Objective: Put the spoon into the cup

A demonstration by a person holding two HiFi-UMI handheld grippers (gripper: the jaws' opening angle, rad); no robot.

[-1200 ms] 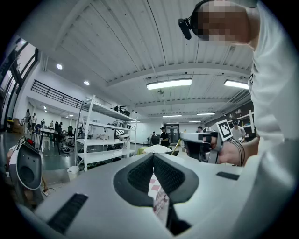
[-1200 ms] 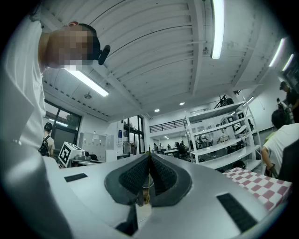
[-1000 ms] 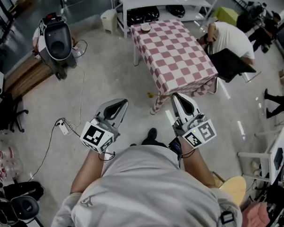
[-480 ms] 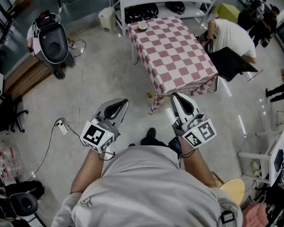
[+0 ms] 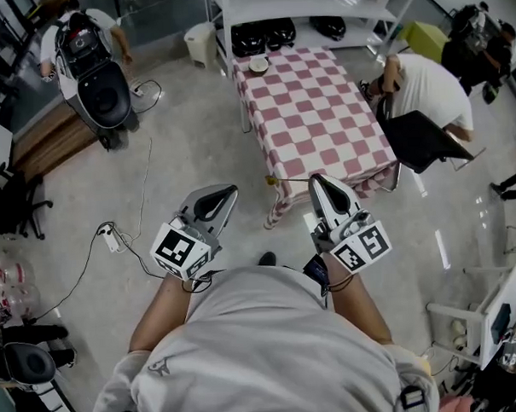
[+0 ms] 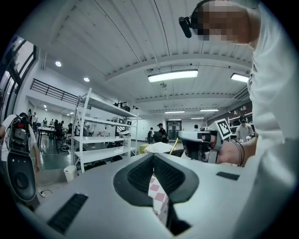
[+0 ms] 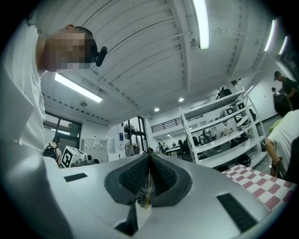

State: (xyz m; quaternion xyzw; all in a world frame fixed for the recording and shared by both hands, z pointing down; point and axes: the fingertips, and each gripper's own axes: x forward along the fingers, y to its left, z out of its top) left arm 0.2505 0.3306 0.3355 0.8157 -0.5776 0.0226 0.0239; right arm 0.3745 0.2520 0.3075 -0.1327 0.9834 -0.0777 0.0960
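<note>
A table with a pink-and-white checked cloth (image 5: 314, 113) stands ahead in the head view. A small round cup (image 5: 258, 64) sits at its far left corner. My right gripper (image 5: 315, 180) is held at chest height short of the table's near edge, shut on a thin spoon whose yellow end (image 5: 272, 181) sticks out to the left. The right gripper view shows that thin stem in the seam of the shut jaws (image 7: 149, 156). My left gripper (image 5: 227, 191) is level with it, shut and with nothing in it (image 6: 153, 156).
A person in a white shirt (image 5: 423, 87) sits on a black chair at the table's right side. White shelving (image 5: 292, 3) stands behind the table, and a white bin (image 5: 201, 37) beside it. A black machine (image 5: 98, 71) and a power strip with cables (image 5: 112, 237) are at the left.
The table has come a little nearer and the view has shifted as the person walks toward it. Both grippers hold the same pose and stay shut.
</note>
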